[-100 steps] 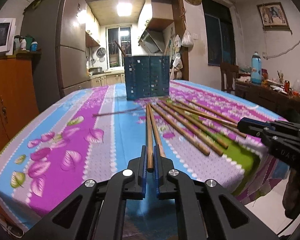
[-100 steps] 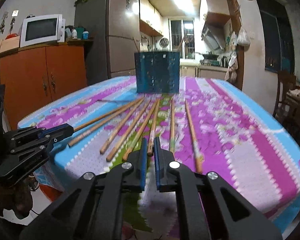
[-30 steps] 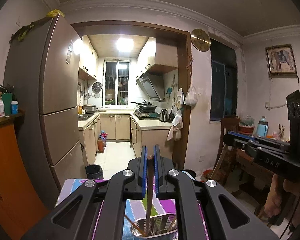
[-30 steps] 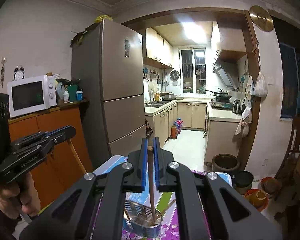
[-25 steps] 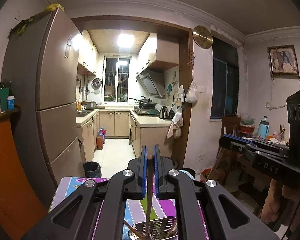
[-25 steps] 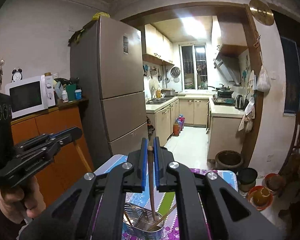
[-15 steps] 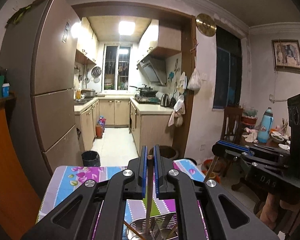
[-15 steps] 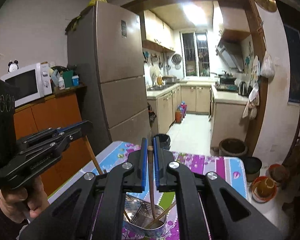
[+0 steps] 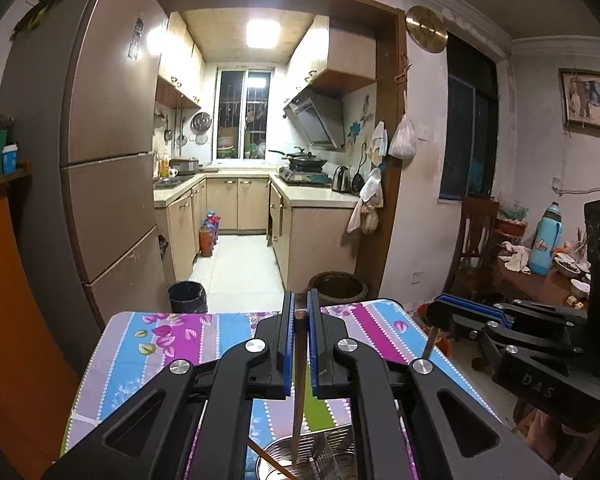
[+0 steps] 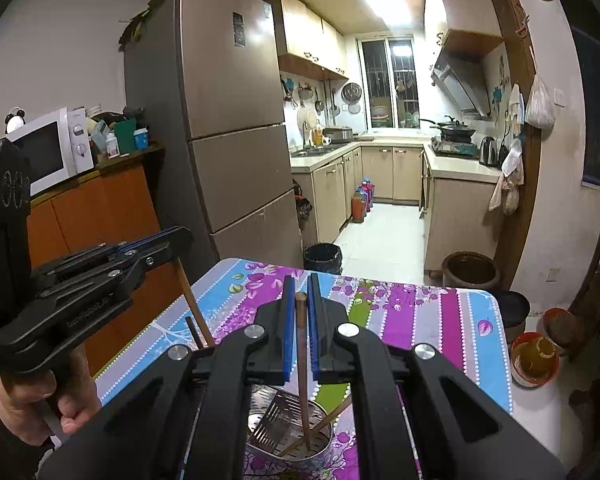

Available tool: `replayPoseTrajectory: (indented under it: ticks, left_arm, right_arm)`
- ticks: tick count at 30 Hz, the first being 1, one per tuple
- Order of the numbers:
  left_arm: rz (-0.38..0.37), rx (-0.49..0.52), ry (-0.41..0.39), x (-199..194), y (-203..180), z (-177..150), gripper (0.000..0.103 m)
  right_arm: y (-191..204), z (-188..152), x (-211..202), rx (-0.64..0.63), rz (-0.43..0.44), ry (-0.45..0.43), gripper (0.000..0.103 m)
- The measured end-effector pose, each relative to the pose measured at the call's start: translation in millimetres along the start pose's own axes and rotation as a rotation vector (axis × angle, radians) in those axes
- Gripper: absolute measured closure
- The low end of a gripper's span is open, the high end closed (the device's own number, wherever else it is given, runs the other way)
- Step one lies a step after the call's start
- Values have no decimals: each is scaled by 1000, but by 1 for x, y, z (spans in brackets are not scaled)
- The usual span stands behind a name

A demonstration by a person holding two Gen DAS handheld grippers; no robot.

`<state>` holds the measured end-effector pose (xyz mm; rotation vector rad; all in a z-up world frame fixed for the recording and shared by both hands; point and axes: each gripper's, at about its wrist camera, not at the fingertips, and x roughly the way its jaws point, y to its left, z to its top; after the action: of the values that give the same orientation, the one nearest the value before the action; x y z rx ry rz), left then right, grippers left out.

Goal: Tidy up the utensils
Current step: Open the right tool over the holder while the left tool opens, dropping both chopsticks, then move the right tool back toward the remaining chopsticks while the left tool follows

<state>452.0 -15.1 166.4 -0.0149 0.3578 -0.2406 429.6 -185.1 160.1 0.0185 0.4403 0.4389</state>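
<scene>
Left gripper [image 9: 299, 322]: fingers clamped on one wooden chopstick [image 9: 298, 384], held near upright, lower end inside the metal utensil holder [image 9: 340, 446]. The holder stands on the table [image 9: 172, 344], at the bottom edge of the left wrist view and partly hidden by the gripper body.

Right gripper [image 10: 299, 304]: fingers clamped on a second chopstick [image 10: 303, 376], also near upright, its tip down inside the same holder [image 10: 288, 446]. A perforated divider stands in the holder; another chopstick [image 10: 320, 426] leans at a slant against the rim. Which compartment each held stick occupies cannot be told.

Both grippers work over the one holder, close beside each other. In the right wrist view the left gripper [image 10: 176, 244] shows at the left, gripped by a hand [image 10: 40, 404], its stick angling down toward the holder.

Table edges: the far edge and both far corners are visible, with bare striped cloth between holder and edge. Beyond lie open floor, a black bin [image 10: 323, 258] and a brown pot [image 10: 471, 270]. A refrigerator [image 10: 228, 128] stands off the far left corner.
</scene>
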Motion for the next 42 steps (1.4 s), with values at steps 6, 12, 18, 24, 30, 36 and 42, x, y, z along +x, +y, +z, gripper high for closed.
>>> replayPoseTrajectory:
  ticks: [6, 12, 18, 24, 30, 36, 42]
  left_arm:
    - [13, -5, 22, 10, 4, -4, 95]
    - [20, -33, 13, 11, 10, -3, 75]
    - [34, -41, -5, 3, 12, 0, 64]
    - [37, -45, -20, -15, 15, 0, 57]
    - [32, -51, -64, -57, 15, -5, 53]
    - [35, -33, -108, -103, 11, -19, 46]
    - [35, -5, -131, -139, 5, -40, 46]
  right_arm:
    - [-10, -4, 11, 14, -15, 16, 97]
    - [-16, -2, 4, 17, -51, -36, 51]
    - [-23, -2, -8, 11, -70, -77, 46]
    - [-23, -7, -27, 6, -75, -101, 41]
    - [-12, -16, -59, 5, -62, -138, 36]
    - [9, -29, -99, -18, -54, -191, 27]
    - [30, -47, -132, -43, -44, -223, 21]
